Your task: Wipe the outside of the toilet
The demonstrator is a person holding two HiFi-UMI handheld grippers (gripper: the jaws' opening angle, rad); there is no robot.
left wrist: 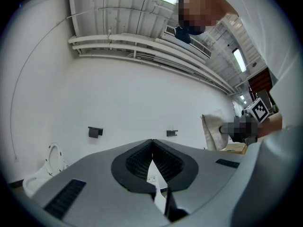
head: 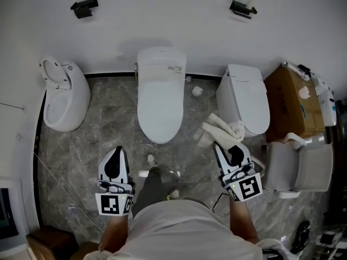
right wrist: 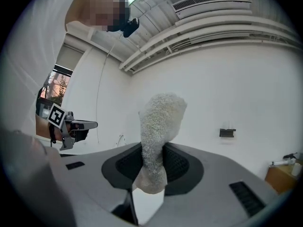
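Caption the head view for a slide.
Person facing the middle toilet, towel clamped in the right gripper, left gripper shut and empty.

3 toilets, 2 tools (1 towel)

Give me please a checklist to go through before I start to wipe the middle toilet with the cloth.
1. Cloth gripped in right tongs: ok.
2. Left tongs shut and empty: ok.
3. Middle toilet lid down: ok.
4. Cloth touching the toilet: not ok; it is held up, and the right gripper view shows only wall behind it.
5. Floor beside the toilet free: not ok; a roll lies between it and the right toilet.
6. Cloth damp: cannot tell.
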